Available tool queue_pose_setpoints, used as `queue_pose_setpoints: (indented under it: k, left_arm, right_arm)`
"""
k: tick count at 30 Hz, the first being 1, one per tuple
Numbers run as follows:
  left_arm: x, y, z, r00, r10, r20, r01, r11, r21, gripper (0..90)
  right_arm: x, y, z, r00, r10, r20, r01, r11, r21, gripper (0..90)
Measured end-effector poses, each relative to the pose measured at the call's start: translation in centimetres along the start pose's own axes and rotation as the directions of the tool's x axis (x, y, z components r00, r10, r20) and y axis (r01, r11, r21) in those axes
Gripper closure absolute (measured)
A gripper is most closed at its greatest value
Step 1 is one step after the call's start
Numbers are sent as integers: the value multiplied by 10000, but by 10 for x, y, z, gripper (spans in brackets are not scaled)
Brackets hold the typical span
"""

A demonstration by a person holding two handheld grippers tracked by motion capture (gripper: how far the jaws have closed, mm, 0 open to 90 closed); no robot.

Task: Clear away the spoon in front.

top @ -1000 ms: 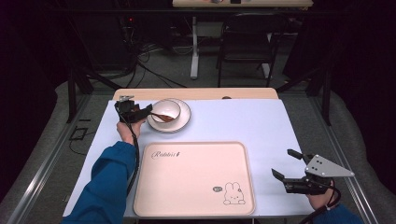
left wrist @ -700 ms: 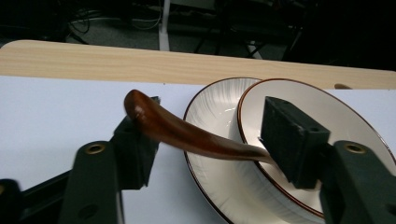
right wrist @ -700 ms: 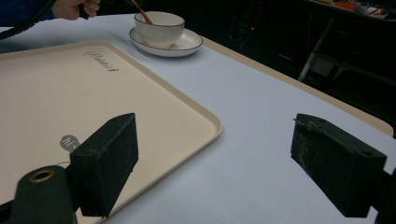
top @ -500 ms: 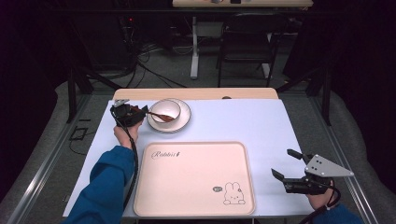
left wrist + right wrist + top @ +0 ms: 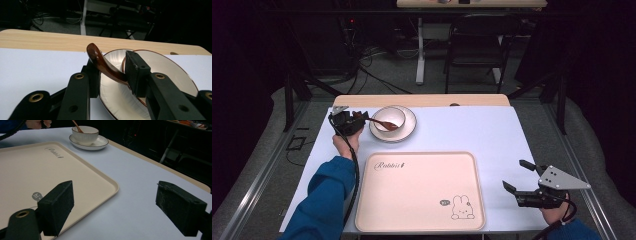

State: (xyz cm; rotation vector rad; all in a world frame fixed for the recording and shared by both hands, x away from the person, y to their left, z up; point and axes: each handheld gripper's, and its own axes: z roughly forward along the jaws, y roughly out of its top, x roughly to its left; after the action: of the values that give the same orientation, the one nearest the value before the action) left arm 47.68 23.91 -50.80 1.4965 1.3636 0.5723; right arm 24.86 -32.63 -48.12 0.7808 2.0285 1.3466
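My left claw (image 5: 357, 120) sits at the far left of the white tabletop (image 5: 472, 135), its jaws clamped on the handle of a brown spoon (image 5: 103, 66); in the left gripper view the handle curves up between the two black pads, its tip rising above them. Just beyond that claw, the spoon's other end dips into a white bowl (image 5: 390, 118) that stands on a dark-rimmed saucer (image 5: 404, 134), both touching one another and lying directly ahead of the pinching jaws. A hand (image 5: 345, 144) in a blue sleeve (image 5: 324, 197) carries this claw. My right claw (image 5: 518, 178) hovers near the tabletop's near right corner, well apart from the bowl, its jaws spread wide with nothing between them; the right gripper view shows bare tabletop in the gap. Just to that claw's left lies a cream tray (image 5: 422, 220) printed with a rabbit (image 5: 460, 208) and a line of script, its rounded corner close beside the left jaw. The bowl and saucer appear far ahead of the right claw, past the tray's far edge.
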Motion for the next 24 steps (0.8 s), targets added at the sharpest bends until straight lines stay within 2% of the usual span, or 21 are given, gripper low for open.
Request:
queue_pose_setpoints:
  k: [6,11,13,18,19,24]
  left_arm:
    - [-4,6,-4,9993,229,281,-226,9997,-103,712]
    - [-10,13,-7,9962,516,697,-502,9985,-216,749]
    - [-11,14,-8,9956,580,740,-567,9982,-204,757]
    - [-15,21,-12,9904,812,1120,-778,9964,-339,823]
    - [-17,23,-14,9881,979,1189,-938,9948,-397,835]
    - [-20,26,-16,9819,1234,1440,-1188,9921,-397,839]
  right_arm:
    - [0,0,0,10000,3,5,-3,10000,1,141]
    - [0,0,0,10000,-2,6,2,10000,3,141]
    - [0,0,0,10000,7,3,-7,10000,0,141]
    - [0,0,0,10000,-1,5,1,10000,2,141]
    - [0,0,0,10000,-9,4,9,10000,17,141]
    - [0,0,0,10000,0,0,0,10000,4,141]
